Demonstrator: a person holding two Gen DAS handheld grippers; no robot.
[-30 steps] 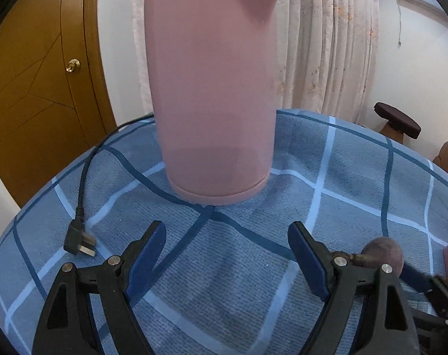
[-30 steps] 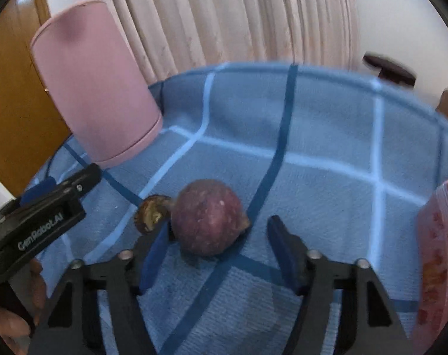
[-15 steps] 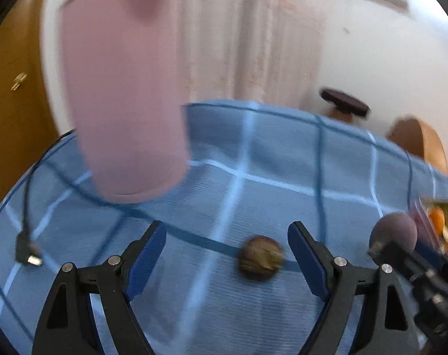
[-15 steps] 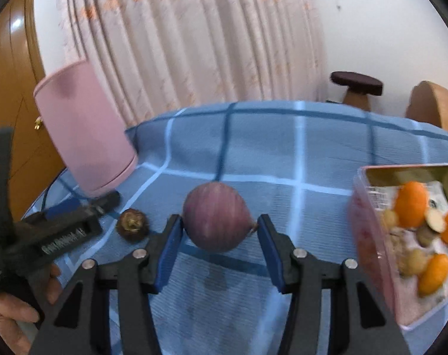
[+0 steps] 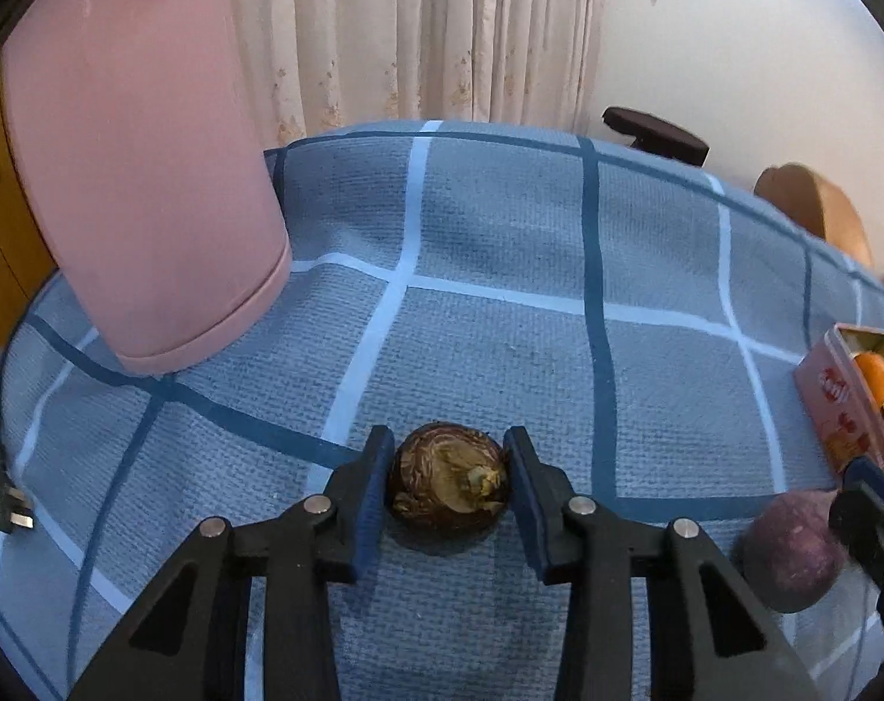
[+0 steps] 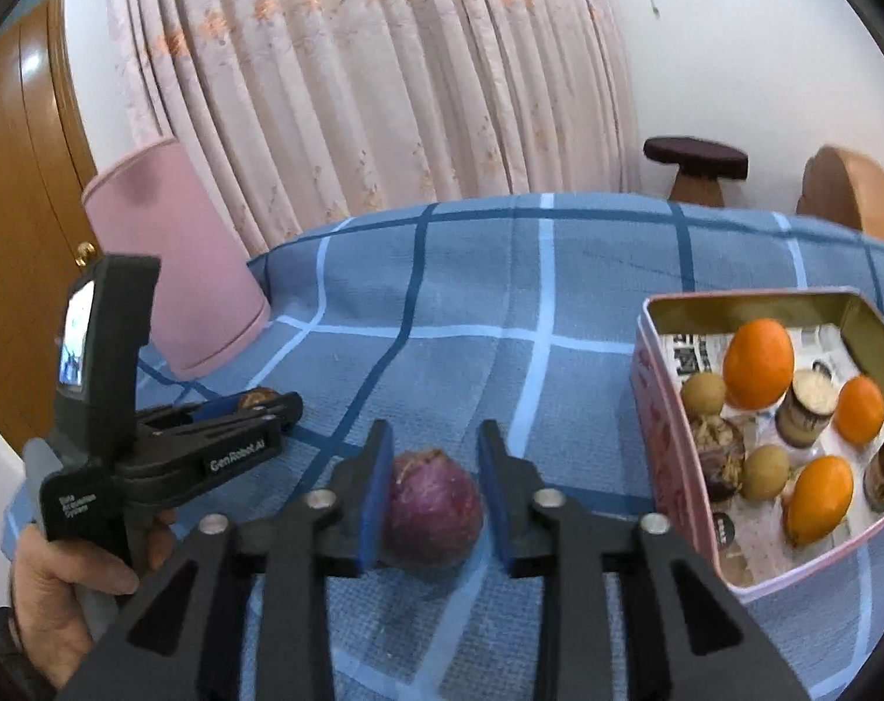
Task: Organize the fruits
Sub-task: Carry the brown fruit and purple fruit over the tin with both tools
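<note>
A dark brown wrinkled fruit [image 5: 449, 478] sits between the fingers of my left gripper [image 5: 449, 482], which is shut on it at tablecloth level. A round purple fruit [image 6: 433, 517] is held between the fingers of my right gripper [image 6: 436, 496], shut on it above the cloth. The purple fruit also shows in the left wrist view [image 5: 789, 552] at the lower right. The left gripper [image 6: 261, 409] shows in the right wrist view at the left, held by a hand. A pink tin [image 6: 670, 455] at the right holds oranges and several small brown fruits.
A tall pink kettle [image 5: 132, 163] stands at the back left, with its black plug [image 5: 10, 511] lying on the blue checked tablecloth [image 5: 500, 269]. Curtains, a wooden door, a dark stool [image 6: 696, 160] and a chair back lie beyond the table.
My left gripper swung right from the kettle and closed on the brown fruit. My right gripper closed on the purple fruit and lifted it towards the tin.
</note>
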